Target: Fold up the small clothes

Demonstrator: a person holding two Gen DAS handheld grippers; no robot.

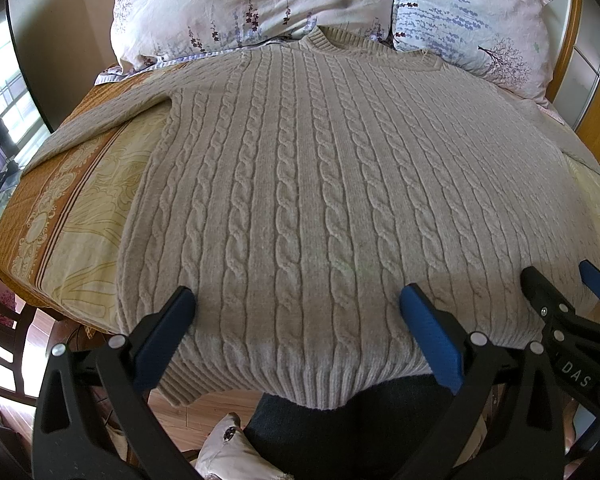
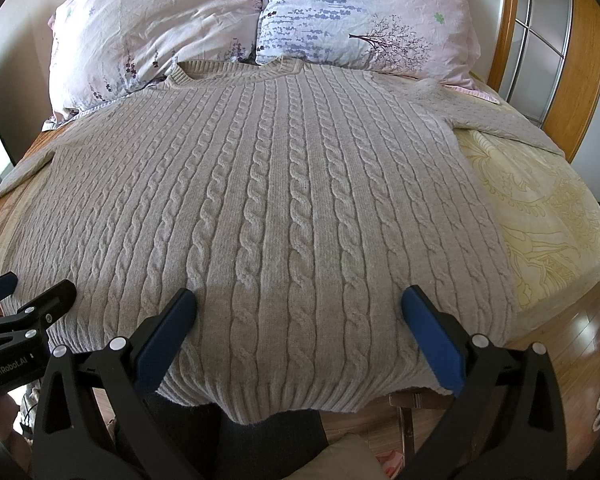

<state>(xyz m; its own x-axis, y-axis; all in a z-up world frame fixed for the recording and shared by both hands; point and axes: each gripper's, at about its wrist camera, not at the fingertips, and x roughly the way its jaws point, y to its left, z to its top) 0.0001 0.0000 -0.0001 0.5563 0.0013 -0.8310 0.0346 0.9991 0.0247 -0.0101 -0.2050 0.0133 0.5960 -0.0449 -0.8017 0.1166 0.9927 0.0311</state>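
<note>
Sweater (image 1: 320,184) lies flat, front up, on the bed (image 1: 80,208), collar at the pillows (image 1: 260,4), hem over the near edge. Left tongs (image 1: 298,300) and right tongs (image 2: 299,300) hover wide apart above the hem, gripping nothing.

A home bedroom: a bed (image 2: 540,208) with two floral pillows (image 2: 364,20), wooden headboard (image 2: 508,32), wood floor (image 2: 572,352)
</note>
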